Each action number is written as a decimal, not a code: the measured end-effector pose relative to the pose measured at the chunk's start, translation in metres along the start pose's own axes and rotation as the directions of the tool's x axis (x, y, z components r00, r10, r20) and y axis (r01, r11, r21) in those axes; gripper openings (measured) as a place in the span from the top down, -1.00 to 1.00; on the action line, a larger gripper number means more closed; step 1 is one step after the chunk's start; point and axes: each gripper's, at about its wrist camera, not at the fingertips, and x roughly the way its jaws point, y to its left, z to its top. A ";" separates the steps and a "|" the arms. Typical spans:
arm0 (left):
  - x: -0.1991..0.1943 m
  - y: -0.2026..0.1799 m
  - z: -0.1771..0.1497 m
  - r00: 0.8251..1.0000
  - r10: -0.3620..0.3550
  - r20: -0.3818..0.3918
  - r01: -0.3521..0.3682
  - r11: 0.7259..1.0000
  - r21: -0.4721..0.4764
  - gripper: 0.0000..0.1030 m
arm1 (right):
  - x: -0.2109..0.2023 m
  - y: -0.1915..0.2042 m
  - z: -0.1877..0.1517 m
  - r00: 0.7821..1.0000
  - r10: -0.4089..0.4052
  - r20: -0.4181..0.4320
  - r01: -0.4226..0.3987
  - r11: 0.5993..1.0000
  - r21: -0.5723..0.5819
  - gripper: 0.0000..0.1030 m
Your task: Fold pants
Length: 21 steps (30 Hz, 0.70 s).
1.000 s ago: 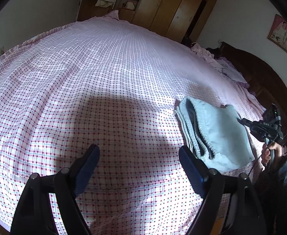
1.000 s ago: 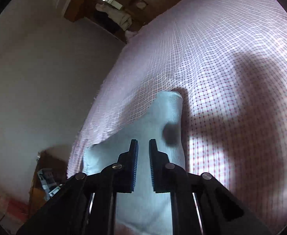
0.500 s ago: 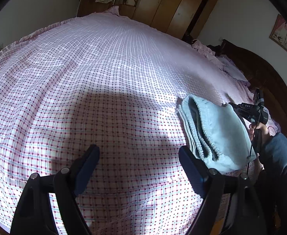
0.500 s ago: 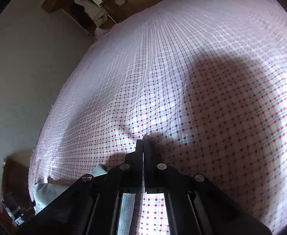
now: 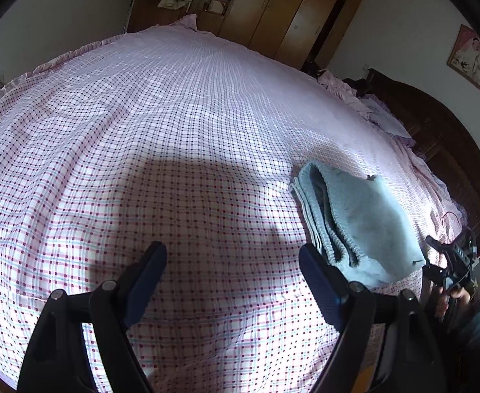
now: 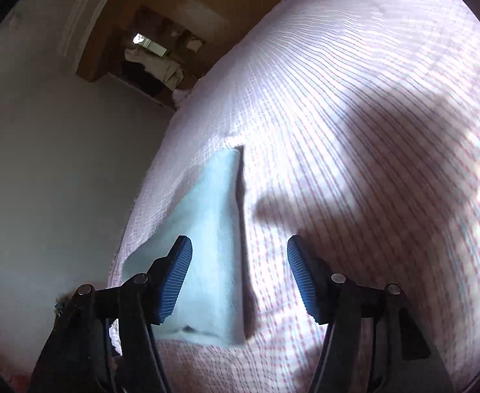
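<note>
Light blue pants (image 5: 357,226) lie folded in a compact stack on the pink checked bedspread (image 5: 174,150), near the bed's right edge. My left gripper (image 5: 233,278) is open and empty above the bed, left of the stack. My right gripper (image 6: 240,275) is open and empty, hovering over the near end of the pants (image 6: 213,249). In the left wrist view the right gripper (image 5: 452,262) shows beyond the stack, held in a hand. The right wrist view is motion-blurred.
A dark wooden headboard (image 5: 442,137) with pink pillows (image 5: 370,108) stands at the right. Wooden wardrobes (image 5: 272,9) line the far wall. A framed picture (image 5: 472,62) hangs at the upper right. A grey wall (image 6: 53,170) runs beside the bed.
My right gripper was shut half a second ago and is now open; it swung back over the folded pants. The left gripper stayed open and almost still.
</note>
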 end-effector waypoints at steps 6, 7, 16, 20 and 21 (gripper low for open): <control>-0.005 0.003 -0.003 1.000 0.002 0.013 -0.002 1.000 -0.024 -0.68 | -0.004 -0.010 -0.021 0.996 0.060 0.073 -0.065 0.995 0.071 -0.06; -0.006 0.004 -0.003 1.000 0.000 0.013 0.000 1.000 -0.028 -0.68 | -0.002 -0.009 -0.022 0.996 0.056 0.073 -0.060 0.996 0.065 -0.06; 0.001 -0.002 -0.004 1.000 0.015 -0.007 -0.015 1.000 -0.011 -0.68 | 0.026 -0.006 -0.007 0.984 0.110 0.137 -0.122 0.989 0.084 -0.06; 0.010 -0.013 -0.007 0.999 0.027 -0.046 -0.025 0.999 0.040 -0.68 | 0.035 -0.001 0.002 0.986 0.066 0.155 -0.075 0.996 0.052 -0.06; 0.011 -0.015 -0.008 0.998 0.030 -0.050 -0.028 0.998 0.051 -0.68 | 0.031 0.003 0.004 0.983 0.037 0.178 -0.043 0.999 0.029 -0.06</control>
